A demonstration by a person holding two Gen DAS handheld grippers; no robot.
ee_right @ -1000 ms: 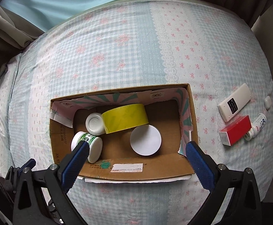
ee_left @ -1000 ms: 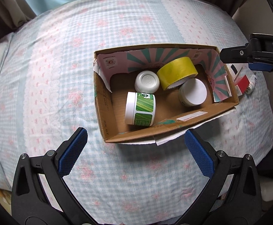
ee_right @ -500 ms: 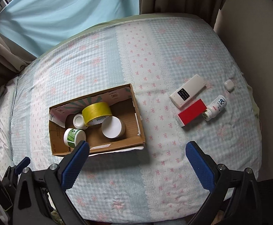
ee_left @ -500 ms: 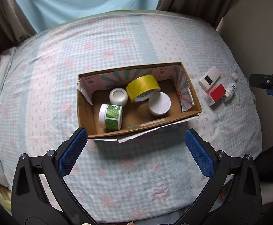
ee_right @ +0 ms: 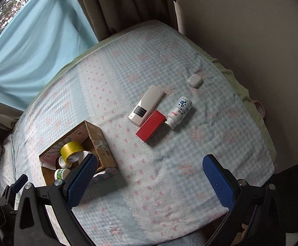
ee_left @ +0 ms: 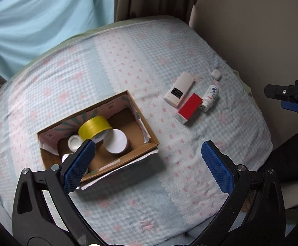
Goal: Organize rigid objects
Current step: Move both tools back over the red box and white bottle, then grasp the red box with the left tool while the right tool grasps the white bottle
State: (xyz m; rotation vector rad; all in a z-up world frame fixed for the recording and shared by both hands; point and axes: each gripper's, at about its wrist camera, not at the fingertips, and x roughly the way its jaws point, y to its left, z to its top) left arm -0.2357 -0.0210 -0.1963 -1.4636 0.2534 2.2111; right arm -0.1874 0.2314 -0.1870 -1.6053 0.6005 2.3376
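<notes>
We hover both grippers — left gripper (ee_left: 148,156), right gripper (ee_right: 150,171) — spread wide and empty, above the bed; four items await the half-filled cardboard box (ee_right: 96,137).

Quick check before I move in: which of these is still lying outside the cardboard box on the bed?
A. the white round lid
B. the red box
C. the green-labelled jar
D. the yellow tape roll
B. The red box lies on the bedspread beside the remote, well clear of the cardboard box, which holds the tape roll.
</notes>
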